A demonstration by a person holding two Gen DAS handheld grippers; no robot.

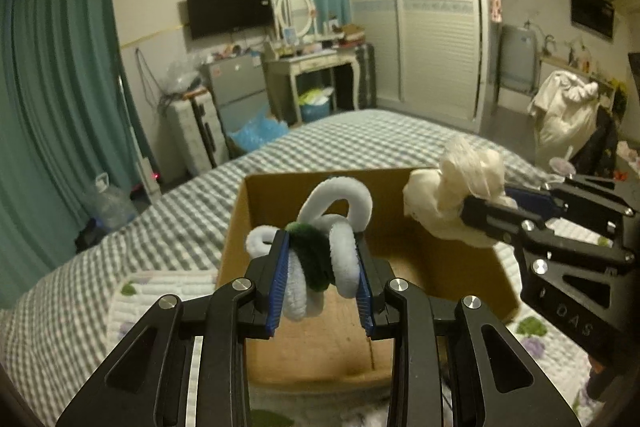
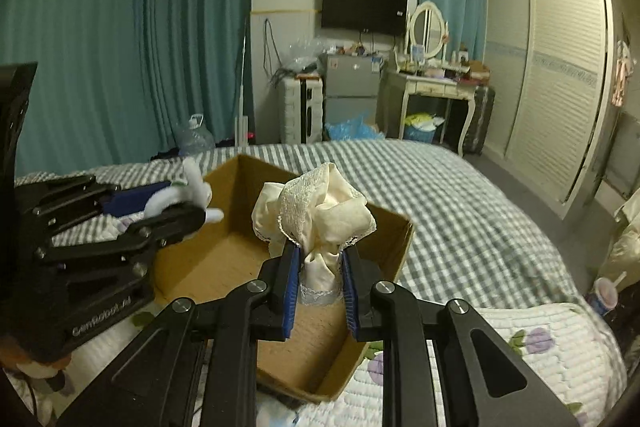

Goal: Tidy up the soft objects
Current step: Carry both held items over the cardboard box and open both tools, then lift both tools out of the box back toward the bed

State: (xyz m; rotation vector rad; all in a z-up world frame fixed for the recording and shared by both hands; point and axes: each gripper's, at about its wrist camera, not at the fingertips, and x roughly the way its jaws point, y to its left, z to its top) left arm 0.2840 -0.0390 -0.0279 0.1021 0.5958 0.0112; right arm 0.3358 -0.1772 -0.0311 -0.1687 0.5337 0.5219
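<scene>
My left gripper (image 1: 322,255) is shut on a bundle of white and dark green fuzzy chenille loops (image 1: 328,251), held above the open cardboard box (image 1: 448,267) on the bed. My right gripper (image 2: 319,263) is shut on a bunched cream cloth with lace trim (image 2: 320,211), held above the same box (image 2: 224,259). In the left wrist view the right gripper (image 1: 486,207) holds the cream cloth (image 1: 452,187) over the box's right side. In the right wrist view the left gripper (image 2: 188,205) and its white loops (image 2: 196,187) hang over the box's left side.
The box sits on a quilted floral blanket (image 2: 532,343) on a grey checked bed (image 1: 180,211). A plush toy (image 2: 40,371) lies at the lower left. Beyond the bed are a dressing table (image 2: 432,83), a fridge (image 2: 352,87), teal curtains (image 2: 120,39) and a wardrobe (image 1: 436,19).
</scene>
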